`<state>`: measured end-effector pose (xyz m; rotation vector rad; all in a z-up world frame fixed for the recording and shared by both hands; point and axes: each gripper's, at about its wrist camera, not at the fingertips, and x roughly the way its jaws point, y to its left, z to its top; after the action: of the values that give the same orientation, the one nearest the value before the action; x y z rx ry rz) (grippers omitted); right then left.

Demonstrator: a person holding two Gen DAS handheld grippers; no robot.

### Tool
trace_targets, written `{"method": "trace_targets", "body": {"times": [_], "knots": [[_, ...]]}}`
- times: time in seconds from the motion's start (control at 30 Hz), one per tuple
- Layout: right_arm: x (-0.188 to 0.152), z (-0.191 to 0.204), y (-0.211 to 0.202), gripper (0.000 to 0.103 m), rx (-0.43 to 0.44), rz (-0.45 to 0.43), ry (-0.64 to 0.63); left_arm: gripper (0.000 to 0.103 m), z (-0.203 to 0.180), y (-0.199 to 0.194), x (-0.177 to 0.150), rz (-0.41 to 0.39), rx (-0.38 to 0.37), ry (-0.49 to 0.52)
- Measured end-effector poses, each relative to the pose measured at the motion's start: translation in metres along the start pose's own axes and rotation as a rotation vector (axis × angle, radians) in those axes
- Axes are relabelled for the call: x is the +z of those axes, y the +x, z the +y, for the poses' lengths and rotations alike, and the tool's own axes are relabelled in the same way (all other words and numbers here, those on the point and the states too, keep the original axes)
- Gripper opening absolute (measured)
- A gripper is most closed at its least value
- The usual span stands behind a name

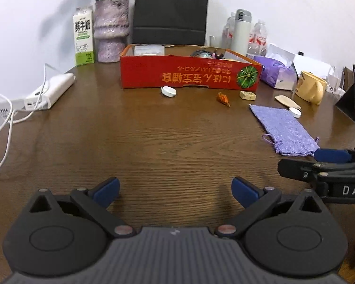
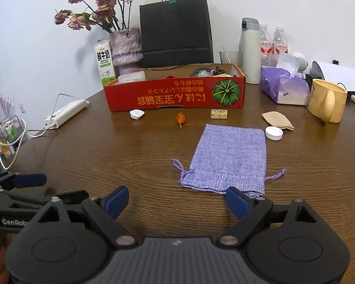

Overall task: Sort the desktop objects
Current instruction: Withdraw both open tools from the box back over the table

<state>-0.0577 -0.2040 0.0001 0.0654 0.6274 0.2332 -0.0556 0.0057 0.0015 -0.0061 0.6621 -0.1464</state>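
A red cardboard box (image 1: 189, 73) (image 2: 175, 94) holding several items stands at the back of the wooden table (image 1: 153, 142). In front of it lie a small white dish (image 1: 168, 91) (image 2: 136, 114), an orange physalis (image 1: 223, 99) (image 2: 180, 119), a beige block (image 1: 247, 95) (image 2: 219, 114), a lilac drawstring pouch (image 1: 284, 130) (image 2: 227, 158), a white bottle cap (image 1: 295, 112) (image 2: 274, 133) and a tan cloth piece (image 1: 286, 100) (image 2: 277, 120). My left gripper (image 1: 176, 189) is open and empty over bare table. My right gripper (image 2: 176, 200) is open and empty, its right fingertip (image 2: 236, 201) at the pouch's near edge.
At the back stand a milk carton (image 1: 83, 39), a vase of dried roses (image 1: 111, 35), a black paper bag (image 1: 170, 11), a white thermos (image 2: 250, 52), water bottles, a tissue pack (image 2: 281, 87) and a yellow mug (image 2: 327, 100). A white power bank (image 1: 51, 90) with cables lies left.
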Motion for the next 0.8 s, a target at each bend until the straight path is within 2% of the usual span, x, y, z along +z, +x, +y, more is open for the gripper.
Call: {"method": "trace_targets", "body": {"times": [0.23,0.37,0.47,0.57,0.7,0.73,0.8], "knots": [[-0.001,0.003,0.001,0.089,-0.003,0.002,-0.018,0.103,-0.003,0.001,-0.001,0.004,0.000,0.007],[0.005,-0.005,0.003,0.089,0.034,0.013,0.013,0.103,-0.002,0.005,0.004,0.023,-0.034,0.012],[0.016,-0.017,0.003,0.089,0.042,-0.011,0.034,0.103,-0.002,0.011,0.016,0.005,-0.055,0.004],[0.033,-0.028,0.012,0.087,-0.002,-0.044,0.008,0.102,-0.008,0.030,0.037,0.008,-0.055,0.046],[0.060,-0.050,0.035,0.076,-0.074,-0.059,-0.008,0.097,-0.015,0.069,0.070,0.008,-0.046,0.097],[0.069,-0.057,0.043,0.067,-0.061,-0.046,0.004,0.095,-0.014,0.077,0.077,0.006,-0.052,0.097],[0.085,-0.064,0.059,0.057,-0.010,-0.009,0.012,0.091,-0.011,0.097,0.094,-0.010,-0.051,0.085]]}}
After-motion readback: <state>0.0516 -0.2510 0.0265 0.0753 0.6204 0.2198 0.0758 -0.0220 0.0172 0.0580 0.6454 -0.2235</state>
